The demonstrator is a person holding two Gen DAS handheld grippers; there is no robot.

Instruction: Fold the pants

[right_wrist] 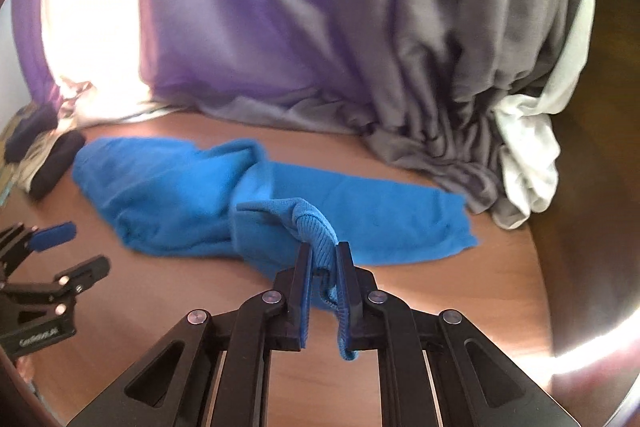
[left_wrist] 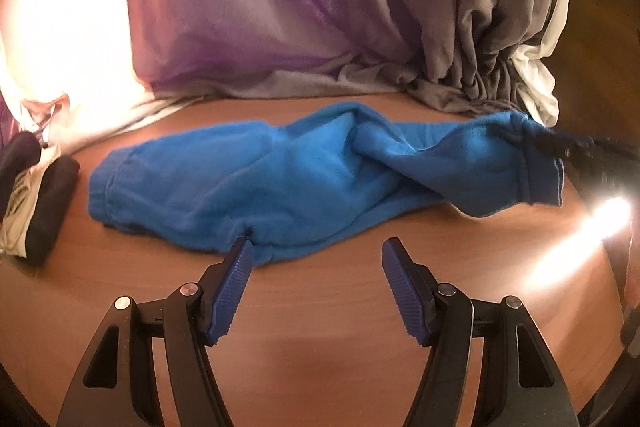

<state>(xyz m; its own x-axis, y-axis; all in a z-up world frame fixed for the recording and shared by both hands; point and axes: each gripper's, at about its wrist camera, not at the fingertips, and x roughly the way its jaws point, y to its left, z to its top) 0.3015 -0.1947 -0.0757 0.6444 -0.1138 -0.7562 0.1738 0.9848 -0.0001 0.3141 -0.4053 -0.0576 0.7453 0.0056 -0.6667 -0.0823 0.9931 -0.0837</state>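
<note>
Blue pants [left_wrist: 280, 179] lie crumpled across the brown table, waistband to the left, legs to the right. My left gripper [left_wrist: 316, 247] is open and empty, hovering just in front of the pants' near edge; it also shows at the left of the right wrist view [right_wrist: 76, 247]. My right gripper [right_wrist: 324, 251] is shut on the ribbed cuff [right_wrist: 316, 227] of one pant leg and holds it lifted above the table [right_wrist: 460, 299]. The other leg [right_wrist: 380, 211] lies flat behind it. In the left wrist view the right gripper [left_wrist: 548, 145] grips the cuff at the far right.
A purple and grey curtain [left_wrist: 320, 7] hangs down onto the table's back edge, with white cloth [right_wrist: 528, 155] bunched at the right. Dark folded clothes [left_wrist: 36, 195] sit at the left edge. A bright glare patch [left_wrist: 580, 239] lies on the table at right.
</note>
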